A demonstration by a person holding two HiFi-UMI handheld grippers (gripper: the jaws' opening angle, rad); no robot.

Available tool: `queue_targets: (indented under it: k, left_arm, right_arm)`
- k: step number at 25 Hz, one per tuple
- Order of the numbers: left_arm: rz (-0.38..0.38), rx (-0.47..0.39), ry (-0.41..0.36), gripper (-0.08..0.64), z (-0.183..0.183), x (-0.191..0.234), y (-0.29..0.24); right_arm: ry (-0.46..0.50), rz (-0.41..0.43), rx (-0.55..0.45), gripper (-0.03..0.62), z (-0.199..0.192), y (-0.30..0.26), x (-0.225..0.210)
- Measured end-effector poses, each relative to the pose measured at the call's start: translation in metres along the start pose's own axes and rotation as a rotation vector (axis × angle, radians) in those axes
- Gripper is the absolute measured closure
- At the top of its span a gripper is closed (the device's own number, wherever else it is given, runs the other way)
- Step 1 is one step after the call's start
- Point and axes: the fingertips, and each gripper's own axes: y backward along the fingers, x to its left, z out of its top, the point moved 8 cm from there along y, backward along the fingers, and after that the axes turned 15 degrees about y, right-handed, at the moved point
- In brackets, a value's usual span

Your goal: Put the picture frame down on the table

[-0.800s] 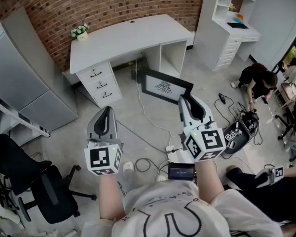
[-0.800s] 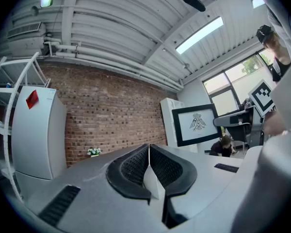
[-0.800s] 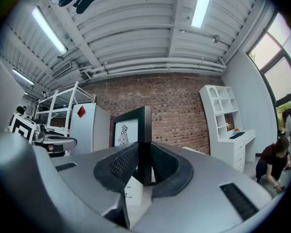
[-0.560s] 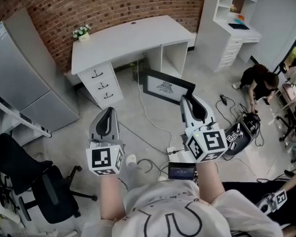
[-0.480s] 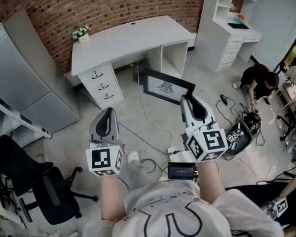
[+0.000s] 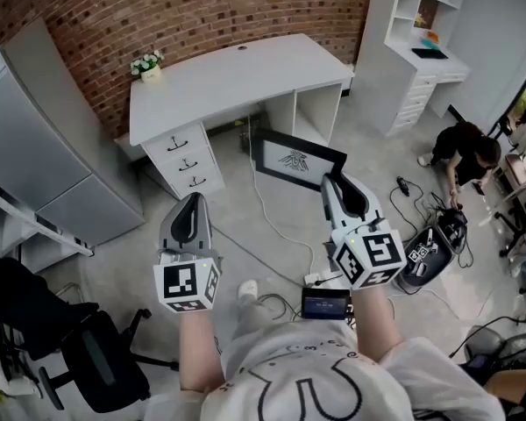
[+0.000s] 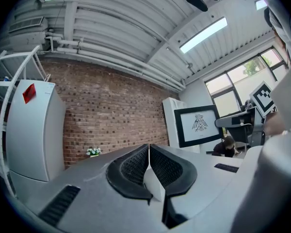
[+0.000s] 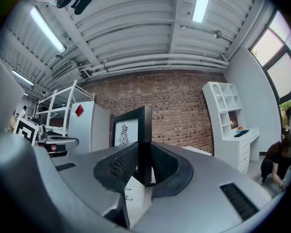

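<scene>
The picture frame (image 6: 296, 159) is black with a white mat and a small bird drawing. It hangs upright over the floor in front of the white table (image 6: 237, 73). My right gripper (image 6: 335, 183) is shut on the frame's right edge; in the right gripper view the black edge (image 8: 144, 130) stands pinched between the jaws of that gripper (image 8: 144, 165). My left gripper (image 6: 191, 200) is held level to the frame's left, apart from it, shut with nothing in it. In the left gripper view the left gripper (image 7: 149, 154) has its pads together and the picture frame (image 7: 198, 125) shows at the right.
A small flower pot (image 6: 147, 64) stands on the table's far left corner, drawers (image 6: 182, 156) below. A grey cabinet (image 6: 35, 139) is at the left, white shelving (image 6: 421, 33) at the right. A crouching person (image 6: 460, 152), cables (image 6: 263, 209) and an office chair (image 6: 88, 349) are around me.
The table and floor have slid down and nearer in the head view. Both grippers and the frame keep their places. A marked gripper at the lower right has left the picture.
</scene>
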Motion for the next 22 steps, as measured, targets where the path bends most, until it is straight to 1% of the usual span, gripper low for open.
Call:
queue_targets:
  k: [5,10,16,21,22]
  left_arm:
    - [-0.030,0.008,0.009,0.541,0.005,0.036,-0.039]
    - [-0.037,0.008,0.030,0.541,0.009,0.078,-0.079]
    - [-0.060,0.012,0.040,0.541,0.010,0.123,-0.121]
    - [-0.083,0.016,0.055,0.541,0.018,0.180,-0.161]
    - [-0.089,0.015,0.055,0.541,0.019,0.186,-0.165]
  right_arm:
    - [0.013,-0.014,0.020,0.518,0.003,-0.049,0.007]
    - [0.032,-0.007,0.041,0.518,0.004,-0.102,0.020]
    - [0.031,-0.030,0.059,0.518,0.002,-0.157,0.031]
    - [0.021,-0.055,0.070,0.518,0.007,-0.218,0.052]
    - [0.020,-0.060,0.069,0.518,0.006,-0.223,0.055]
